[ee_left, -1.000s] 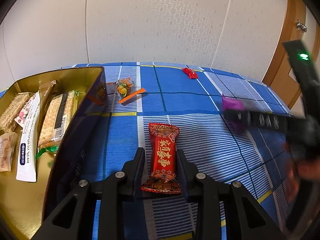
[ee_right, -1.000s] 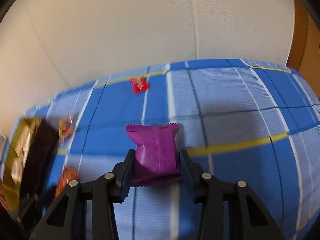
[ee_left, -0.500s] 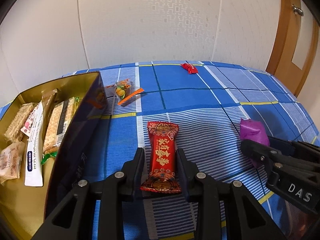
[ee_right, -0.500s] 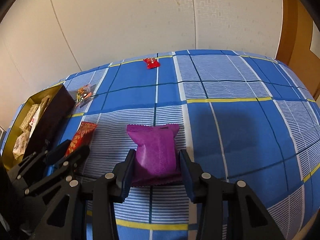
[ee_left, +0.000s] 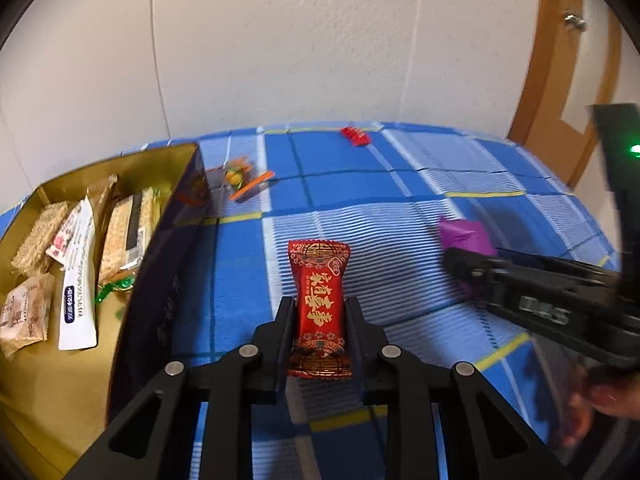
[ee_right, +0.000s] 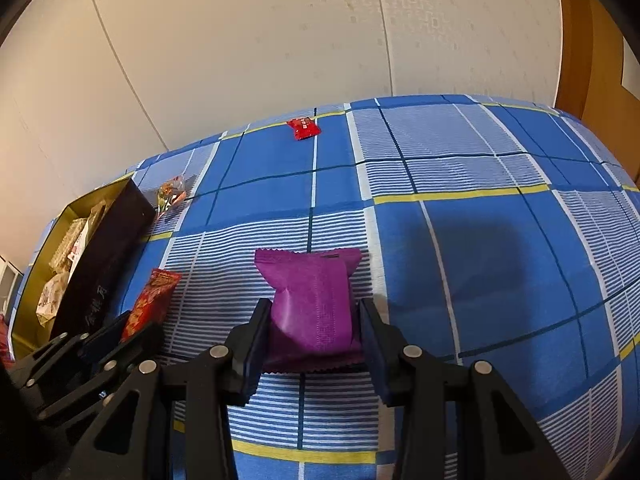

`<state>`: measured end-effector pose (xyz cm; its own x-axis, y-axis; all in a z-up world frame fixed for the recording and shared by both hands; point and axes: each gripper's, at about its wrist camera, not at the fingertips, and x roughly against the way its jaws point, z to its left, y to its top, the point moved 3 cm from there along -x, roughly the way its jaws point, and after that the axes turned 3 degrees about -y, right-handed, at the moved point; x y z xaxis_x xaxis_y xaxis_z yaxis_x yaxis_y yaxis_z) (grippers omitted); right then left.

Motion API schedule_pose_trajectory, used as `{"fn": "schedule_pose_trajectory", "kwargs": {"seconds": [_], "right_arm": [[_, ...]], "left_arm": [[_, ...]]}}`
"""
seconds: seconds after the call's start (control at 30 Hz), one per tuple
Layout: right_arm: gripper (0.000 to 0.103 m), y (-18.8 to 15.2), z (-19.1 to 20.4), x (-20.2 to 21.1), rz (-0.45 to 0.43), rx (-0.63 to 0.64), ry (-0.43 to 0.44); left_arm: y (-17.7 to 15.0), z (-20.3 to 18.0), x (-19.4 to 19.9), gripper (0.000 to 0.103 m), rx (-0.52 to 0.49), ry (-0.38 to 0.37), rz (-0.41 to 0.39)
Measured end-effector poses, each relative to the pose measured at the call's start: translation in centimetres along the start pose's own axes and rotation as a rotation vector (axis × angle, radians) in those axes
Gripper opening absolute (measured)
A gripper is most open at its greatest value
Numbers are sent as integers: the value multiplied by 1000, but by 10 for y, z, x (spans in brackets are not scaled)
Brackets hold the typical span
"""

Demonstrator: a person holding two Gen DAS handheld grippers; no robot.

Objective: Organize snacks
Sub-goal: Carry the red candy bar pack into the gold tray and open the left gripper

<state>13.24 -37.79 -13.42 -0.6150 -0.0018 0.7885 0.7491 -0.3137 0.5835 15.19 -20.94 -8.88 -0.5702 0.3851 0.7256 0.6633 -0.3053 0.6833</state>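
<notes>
Two grips on: my left gripper (ee_left: 319, 322) is clamped on the red snack (ee_left: 319, 305), my right gripper (ee_right: 313, 334) on the purple pack (ee_right: 312, 308). Left of both sits the box (ee_left: 168, 240).

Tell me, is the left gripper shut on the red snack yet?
Shut: the left gripper pinches the red snack packet at its waist, both fingers pressed against the wrapper.

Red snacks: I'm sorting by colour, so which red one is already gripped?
The long red packet with gold lettering, clamped in the left gripper. The small red packet lies untouched near the wall.
</notes>
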Motion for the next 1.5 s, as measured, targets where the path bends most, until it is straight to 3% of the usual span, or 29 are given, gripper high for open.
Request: {"fn": "schedule_pose_trajectory", "kwargs": {"seconds": [0.33, 0.67, 0.83, 1.13, 1.3, 1.4, 1.5], "right_arm": [[44, -1, 3, -1, -5, 18, -16], [44, 1, 0, 1, -12, -27, 23], [44, 3, 4, 5, -33, -22, 37], [44, 2, 4, 1, -21, -42, 25], [44, 2, 5, 1, -24, -44, 22], [44, 2, 5, 1, -24, -43, 22], [44, 2, 5, 1, -26, -42, 23]], "left_arm": [[0, -2, 41, 25, 4, -76, -59], [2, 81, 86, 25, 187, -64, -112], [-10, 132, 83, 25, 245, 8, -45], [-37, 182, 69, 25, 312, -7, 129], [-46, 198, 69, 25, 265, 99, 185], [-51, 217, 69, 25, 325, 117, 209], [-52, 234, 77, 26, 371, 168, 184]]}}
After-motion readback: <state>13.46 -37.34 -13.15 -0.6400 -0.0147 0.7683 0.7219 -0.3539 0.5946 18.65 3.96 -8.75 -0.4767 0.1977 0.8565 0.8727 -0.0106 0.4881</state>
